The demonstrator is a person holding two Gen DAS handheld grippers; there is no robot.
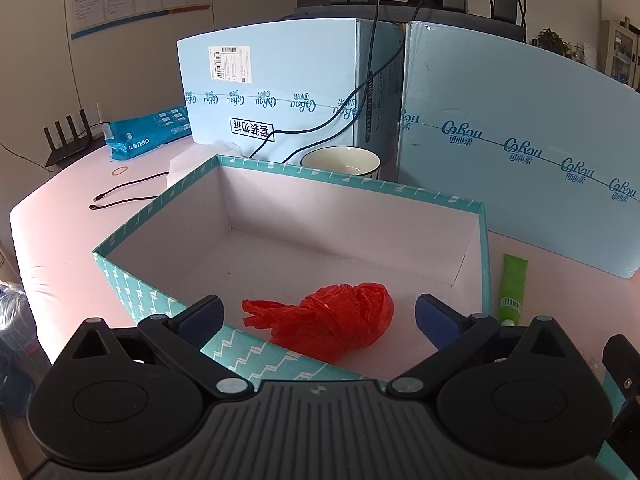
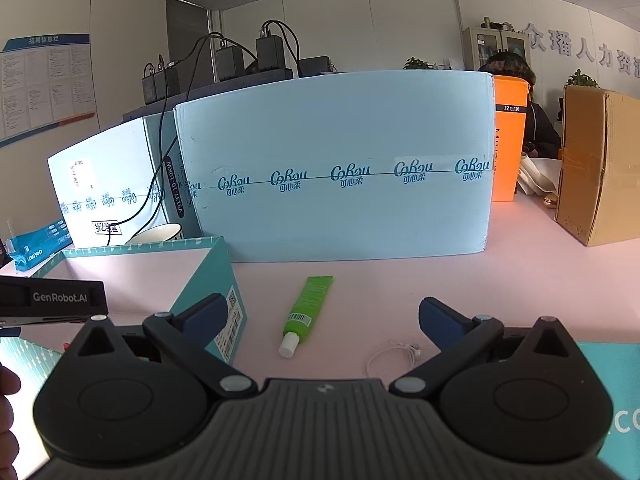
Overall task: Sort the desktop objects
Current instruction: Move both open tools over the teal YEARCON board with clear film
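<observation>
Left tool (image 1: 318, 316) spread wide above red bag (image 1: 332, 322) inside box (image 1: 132, 284).

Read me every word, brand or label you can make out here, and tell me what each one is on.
"GenRobot.AI": black device at the left edge.
"CoRou", repeated: tape on the light blue cartons.
"deli", upside down: blue packet.
"MIUZI", mirrored: orange box.
Too small or blurred: shipping label, green tube, wall posters.

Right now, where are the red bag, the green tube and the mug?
red bag (image 1: 344, 320), left wrist view, middle of the crumpled plastic
green tube (image 2: 310, 306), right wrist view, mid-body above the barcode
mug (image 1: 340, 160), left wrist view, inner wall below the rim
</observation>
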